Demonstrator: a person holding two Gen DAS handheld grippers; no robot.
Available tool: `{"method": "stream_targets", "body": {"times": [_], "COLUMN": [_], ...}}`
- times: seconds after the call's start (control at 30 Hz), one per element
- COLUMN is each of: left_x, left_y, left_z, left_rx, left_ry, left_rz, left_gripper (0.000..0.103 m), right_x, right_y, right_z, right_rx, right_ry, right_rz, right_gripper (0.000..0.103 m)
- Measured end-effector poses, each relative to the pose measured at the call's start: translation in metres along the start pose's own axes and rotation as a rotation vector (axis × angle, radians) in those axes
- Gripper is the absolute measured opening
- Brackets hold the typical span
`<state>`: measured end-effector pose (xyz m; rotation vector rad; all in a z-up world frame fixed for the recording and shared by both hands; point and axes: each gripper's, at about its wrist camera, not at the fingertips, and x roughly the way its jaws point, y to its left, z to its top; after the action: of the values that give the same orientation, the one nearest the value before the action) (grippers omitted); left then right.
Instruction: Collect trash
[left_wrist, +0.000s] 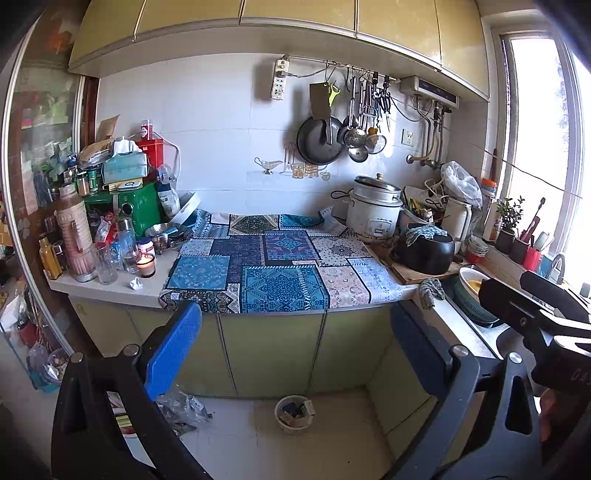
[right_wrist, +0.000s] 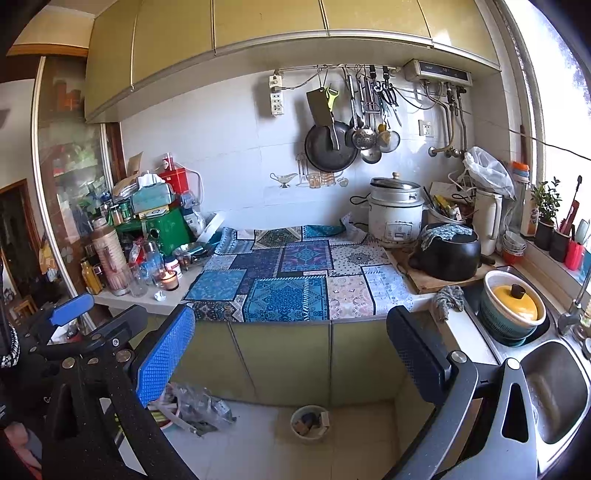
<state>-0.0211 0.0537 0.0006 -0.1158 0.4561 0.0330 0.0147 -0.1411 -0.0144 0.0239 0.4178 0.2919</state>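
Trash: the crumpled paper (left_wrist: 136, 284) on the tabletop (left_wrist: 110, 291) sits beside a lit candle (left_wrist: 145, 264); your claws (left_wrist: 295, 354) (right_wrist: 291, 354) are wide open, empty; avoid knocking it.

A: What sort of place is this?

B: A lived-in home kitchen. A black wok (right_wrist: 330, 147), a cleaver (right_wrist: 322, 107) and ladles (right_wrist: 365, 133) hang from a rail on the tiled wall.

A: Anything else?

B: A rice cooker (right_wrist: 396, 212) stands on the desk (right_wrist: 140, 297) beside a black clay pot (right_wrist: 448, 254) on a wooden board, a steel double sink (right_wrist: 554, 387) sits under the window, and yellow-green cupboards (right_wrist: 258, 22) run overhead. Bottles, jars and a lit candle (right_wrist: 170, 279) crowd the left end.
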Motion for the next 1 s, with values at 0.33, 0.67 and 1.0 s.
{"method": "stream_targets", "body": {"times": [0.33,0.67,1.0], "left_x": [-0.001,-0.005,-0.006], "left_y": [-0.003,-0.008,-0.012], "left_z": [0.002,0.003,0.004], "left_rx": [-0.018,0.009,0.007], "left_ry": [-0.009,-0.024,-0.029], "left_rz": [0.013,0.019,0.009], "left_gripper": [0.102,0.102,0.102], "right_x": [-0.001,-0.002,-0.003], "right_y": [-0.002,-0.007,-0.004], "right_z": [0.002,0.007,0.006], "right_rx": [0.001,0.011,0.013], "right_ry": [0.007,0.012,0.014], "right_rz": [0.000,0.016,0.009], "right_gripper": [0.103,0.103,0.103]}}
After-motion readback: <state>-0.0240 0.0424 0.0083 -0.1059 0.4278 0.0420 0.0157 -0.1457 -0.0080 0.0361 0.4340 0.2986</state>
